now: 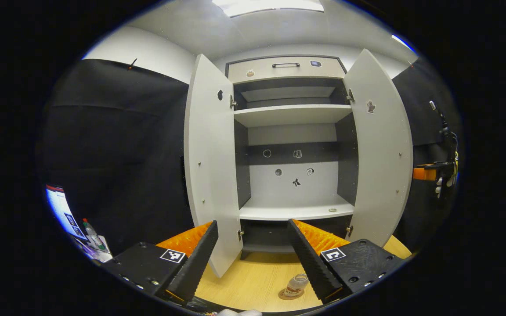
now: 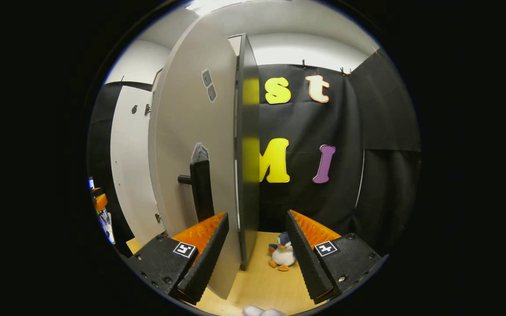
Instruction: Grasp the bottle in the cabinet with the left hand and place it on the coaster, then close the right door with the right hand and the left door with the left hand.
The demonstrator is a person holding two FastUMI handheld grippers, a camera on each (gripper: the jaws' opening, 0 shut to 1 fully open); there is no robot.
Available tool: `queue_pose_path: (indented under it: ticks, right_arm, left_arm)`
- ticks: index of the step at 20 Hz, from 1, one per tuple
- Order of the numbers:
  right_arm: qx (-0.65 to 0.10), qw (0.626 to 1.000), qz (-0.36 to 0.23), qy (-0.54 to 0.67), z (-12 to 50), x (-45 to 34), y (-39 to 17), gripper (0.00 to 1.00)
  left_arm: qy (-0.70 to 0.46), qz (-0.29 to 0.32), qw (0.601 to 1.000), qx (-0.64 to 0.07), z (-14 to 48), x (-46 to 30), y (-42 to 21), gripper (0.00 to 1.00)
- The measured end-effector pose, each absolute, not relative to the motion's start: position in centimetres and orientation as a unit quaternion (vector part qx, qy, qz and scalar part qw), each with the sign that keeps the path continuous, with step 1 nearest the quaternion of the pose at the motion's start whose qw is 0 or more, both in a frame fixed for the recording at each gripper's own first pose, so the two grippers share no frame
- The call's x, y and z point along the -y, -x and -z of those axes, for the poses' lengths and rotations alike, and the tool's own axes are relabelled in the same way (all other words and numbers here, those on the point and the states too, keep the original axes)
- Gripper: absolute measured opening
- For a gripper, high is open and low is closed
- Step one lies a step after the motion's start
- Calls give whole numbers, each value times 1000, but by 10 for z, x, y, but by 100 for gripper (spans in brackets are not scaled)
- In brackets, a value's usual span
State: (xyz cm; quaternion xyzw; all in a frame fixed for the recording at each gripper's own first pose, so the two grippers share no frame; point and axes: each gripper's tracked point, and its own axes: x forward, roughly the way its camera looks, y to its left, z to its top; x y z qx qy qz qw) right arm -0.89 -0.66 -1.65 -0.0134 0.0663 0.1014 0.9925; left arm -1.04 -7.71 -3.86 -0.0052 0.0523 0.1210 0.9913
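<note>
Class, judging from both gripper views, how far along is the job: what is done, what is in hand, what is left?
Done: the bottle stands on the coaster, and the left gripper is open with nothing between its jaws. In hand: the open right gripper straddles the edge of the right door, not yet closed. Left: shutting that door, then the left door, which stands wide open.

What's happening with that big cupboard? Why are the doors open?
A person holds a gripper in each hand. The bottle already stands on the coaster on the wooden table, and the left gripper hangs open in front of the cabinet. The right gripper is open around the edge of the right door, ready to push it shut. Both doors are wide open.
</note>
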Motion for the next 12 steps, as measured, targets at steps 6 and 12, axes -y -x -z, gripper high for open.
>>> queue_pose_path:
  ticks: [6, 12]
  right_arm:
    - [-77, 987, -142, 16, 19, -6, 15, 80]
    - [-80, 985, -153, 14, 20, -15, 17, 80]
  left_arm:
    - [-3, -159, 985, -60, 41, 80, 19, 96]
    - [1, -147, 987, -67, 50, 69, 13, 96]
